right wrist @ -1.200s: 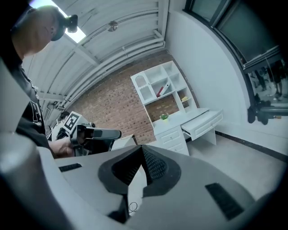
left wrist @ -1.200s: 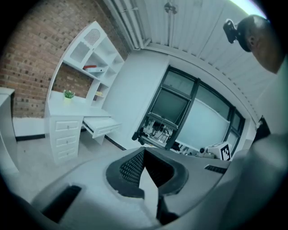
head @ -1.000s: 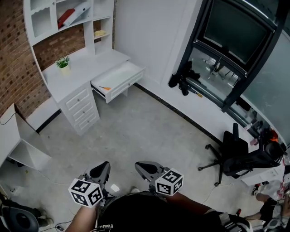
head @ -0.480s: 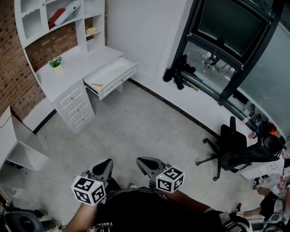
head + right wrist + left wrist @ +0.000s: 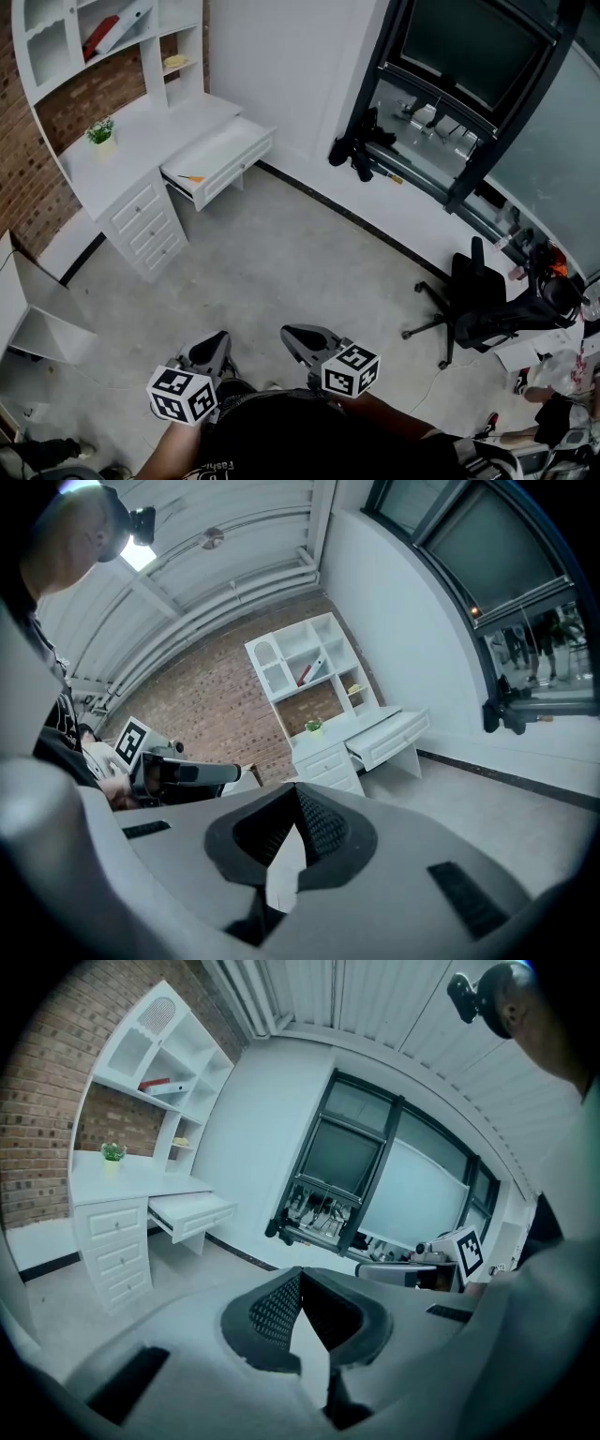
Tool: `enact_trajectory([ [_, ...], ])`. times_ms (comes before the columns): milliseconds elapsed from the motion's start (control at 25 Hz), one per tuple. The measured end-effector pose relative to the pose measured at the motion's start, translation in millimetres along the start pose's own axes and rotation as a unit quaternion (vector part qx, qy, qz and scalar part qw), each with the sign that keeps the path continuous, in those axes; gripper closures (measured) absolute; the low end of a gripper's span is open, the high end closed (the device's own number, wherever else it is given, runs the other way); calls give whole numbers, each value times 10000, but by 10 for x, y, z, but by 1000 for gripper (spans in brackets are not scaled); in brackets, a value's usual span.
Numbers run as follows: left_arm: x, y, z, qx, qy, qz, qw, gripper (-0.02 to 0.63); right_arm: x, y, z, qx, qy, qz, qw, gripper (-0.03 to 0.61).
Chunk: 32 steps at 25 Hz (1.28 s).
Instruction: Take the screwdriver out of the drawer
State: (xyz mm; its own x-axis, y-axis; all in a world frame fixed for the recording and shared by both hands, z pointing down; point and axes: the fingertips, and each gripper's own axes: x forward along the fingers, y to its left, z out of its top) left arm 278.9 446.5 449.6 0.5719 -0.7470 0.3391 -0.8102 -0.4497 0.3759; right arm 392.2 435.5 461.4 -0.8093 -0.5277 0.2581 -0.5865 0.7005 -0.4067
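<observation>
An orange-handled screwdriver (image 5: 192,177) lies in the open white drawer (image 5: 217,155) of the desk at the far upper left of the head view. Both grippers are held close to the person's body at the bottom of that view, far from the desk. My left gripper (image 5: 208,352) is shut and holds nothing; my right gripper (image 5: 305,342) is shut and holds nothing. The left gripper view has its jaw tips (image 5: 300,1274) meeting, with the drawer (image 5: 192,1215) far off at the left. In the right gripper view the tips (image 5: 296,791) also meet and the drawer (image 5: 394,735) is distant.
A small potted plant (image 5: 101,131) stands on the desk top, under shelves holding a red book (image 5: 98,33). Black gear (image 5: 361,155) lies by the window wall. An office chair (image 5: 478,314) is at the right. A white panel (image 5: 37,309) leans at the left.
The desk and drawer have slid left and slightly down in the head view as the camera shifted. Both grippers stay shut at the same place by the body.
</observation>
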Motion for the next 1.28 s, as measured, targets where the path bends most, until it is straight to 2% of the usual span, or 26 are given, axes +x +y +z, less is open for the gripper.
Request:
enact_trajectory([
  [200, 138, 252, 241, 177, -67, -49, 9998, 598, 327, -100, 91, -18, 119, -28, 9999, 574],
  [480, 247, 958, 656, 163, -161, 88, 9997, 598, 990, -190, 389, -270, 293, -18, 9992, 574],
  [800, 398, 1678, 1208, 305, -341, 14, 9990, 598, 1842, -255, 825, -508, 239, 32, 9984, 574],
  [1040, 457, 2207, 1358, 248, -258, -12, 9994, 598, 2339, -360, 888, -422, 357, -160, 9983, 574],
  [1280, 469, 2632, 1527, 255, -273, -43, 9993, 598, 2803, -346, 975, -445, 375, -173, 9982, 574],
])
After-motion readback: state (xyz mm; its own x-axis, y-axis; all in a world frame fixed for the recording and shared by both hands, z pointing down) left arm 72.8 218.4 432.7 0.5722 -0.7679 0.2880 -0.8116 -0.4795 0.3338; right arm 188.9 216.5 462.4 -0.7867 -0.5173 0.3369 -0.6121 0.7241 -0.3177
